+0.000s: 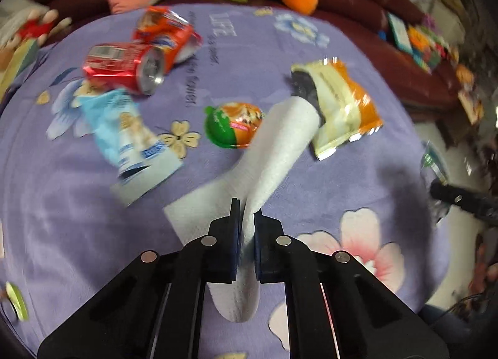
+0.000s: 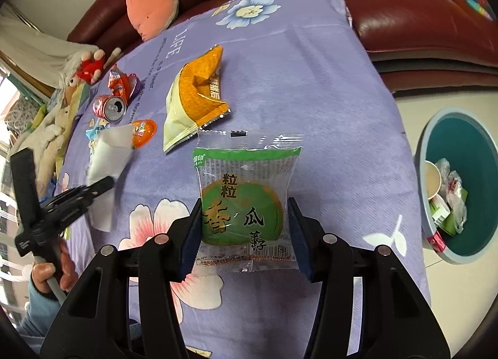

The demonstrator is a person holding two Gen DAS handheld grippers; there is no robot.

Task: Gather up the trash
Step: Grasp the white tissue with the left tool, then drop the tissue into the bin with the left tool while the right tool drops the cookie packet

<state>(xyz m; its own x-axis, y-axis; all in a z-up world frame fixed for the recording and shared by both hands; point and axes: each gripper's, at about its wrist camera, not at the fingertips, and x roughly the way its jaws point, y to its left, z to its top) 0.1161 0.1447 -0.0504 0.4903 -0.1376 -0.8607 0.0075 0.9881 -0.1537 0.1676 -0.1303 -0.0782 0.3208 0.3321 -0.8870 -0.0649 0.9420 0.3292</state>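
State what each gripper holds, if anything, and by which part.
Left gripper: shut on the white paper towel, pinched at a gathered fold. Right gripper: grips the green-printed clear snack packet by its two side edges.

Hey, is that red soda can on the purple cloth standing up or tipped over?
Tipped over. The red soda can lies on its side on the purple cloth, its silver top facing sideways toward the camera.

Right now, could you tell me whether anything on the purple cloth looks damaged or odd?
Yes: the red can lies on its side, dented and crumpled, resting against an orange wrapper. The orange-and-cream packet is torn open.
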